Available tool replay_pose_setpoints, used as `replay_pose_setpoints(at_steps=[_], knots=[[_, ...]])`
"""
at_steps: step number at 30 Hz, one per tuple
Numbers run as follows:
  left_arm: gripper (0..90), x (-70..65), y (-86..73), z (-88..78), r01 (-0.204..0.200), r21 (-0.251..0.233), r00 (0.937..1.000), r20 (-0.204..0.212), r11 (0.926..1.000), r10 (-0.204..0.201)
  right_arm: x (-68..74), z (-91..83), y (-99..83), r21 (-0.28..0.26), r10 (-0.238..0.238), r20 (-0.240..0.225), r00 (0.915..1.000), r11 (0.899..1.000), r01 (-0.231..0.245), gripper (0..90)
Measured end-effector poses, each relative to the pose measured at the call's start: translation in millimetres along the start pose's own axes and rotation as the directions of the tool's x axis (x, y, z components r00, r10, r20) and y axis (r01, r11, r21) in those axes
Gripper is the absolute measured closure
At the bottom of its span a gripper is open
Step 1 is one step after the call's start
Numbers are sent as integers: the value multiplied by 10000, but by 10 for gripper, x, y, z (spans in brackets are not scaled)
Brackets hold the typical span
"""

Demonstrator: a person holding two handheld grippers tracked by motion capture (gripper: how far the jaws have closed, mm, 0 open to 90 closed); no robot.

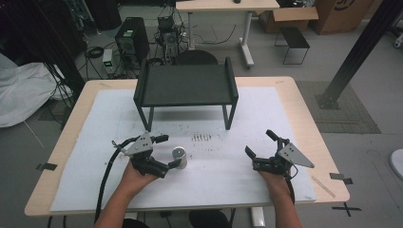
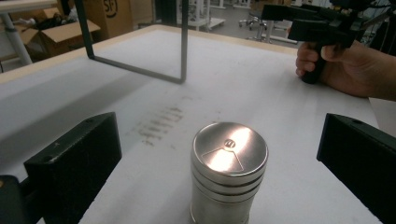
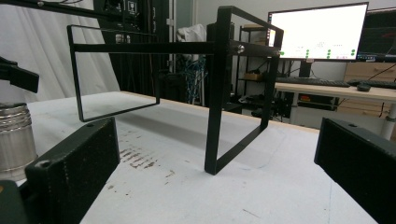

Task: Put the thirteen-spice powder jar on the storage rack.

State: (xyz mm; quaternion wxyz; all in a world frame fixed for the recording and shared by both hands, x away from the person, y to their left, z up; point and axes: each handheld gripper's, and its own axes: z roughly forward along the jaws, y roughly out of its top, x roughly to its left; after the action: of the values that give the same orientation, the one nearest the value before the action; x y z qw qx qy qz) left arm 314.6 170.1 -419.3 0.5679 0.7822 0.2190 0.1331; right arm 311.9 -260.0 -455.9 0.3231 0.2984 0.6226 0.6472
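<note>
Standing upright between the spread jaws of the left gripper point(image 1: 172, 151), a short cylindrical brushed-metal canister point(image 2: 228, 172) with a ribbed upper band and a flat shiny lid has clear white surface on either side of it, and neither jaw touches it. Ahead of those jaws the white foam-like sheet point(image 1: 247, 114) covering the pale wood bench point(image 1: 304, 109) runs open, marked only by a patch of dark scuffs point(image 1: 201, 137). Beyond the scuffs stands a matte black metal shelf stand point(image 1: 185, 85) with thin square-section legs and raised side rails, open underneath. The right gripper point(image 1: 259, 144), held in the person's right hand point(image 1: 274, 176), also has its jaws released and wide apart with nothing between them; ahead of them lies bare sheet up to the stand's near leg. The canister sits off to the left of the right jaws.
</note>
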Motion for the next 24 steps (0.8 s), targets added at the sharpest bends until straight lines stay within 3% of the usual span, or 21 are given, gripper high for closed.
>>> replay_pose_setpoints(at_steps=[11, 24], knots=[[2, -7, -28, 93, 39, 743, 9999, -98, 9972, -32, -3, -1, 0, -39, 9, -4, 10000, 10000, -9, 0], [5, -27, -34, 161, -61, 1299, 9999, -133, 9915, 79, -5, -2, 0, -49, 14, -9, 10000, 10000, -14, 0]])
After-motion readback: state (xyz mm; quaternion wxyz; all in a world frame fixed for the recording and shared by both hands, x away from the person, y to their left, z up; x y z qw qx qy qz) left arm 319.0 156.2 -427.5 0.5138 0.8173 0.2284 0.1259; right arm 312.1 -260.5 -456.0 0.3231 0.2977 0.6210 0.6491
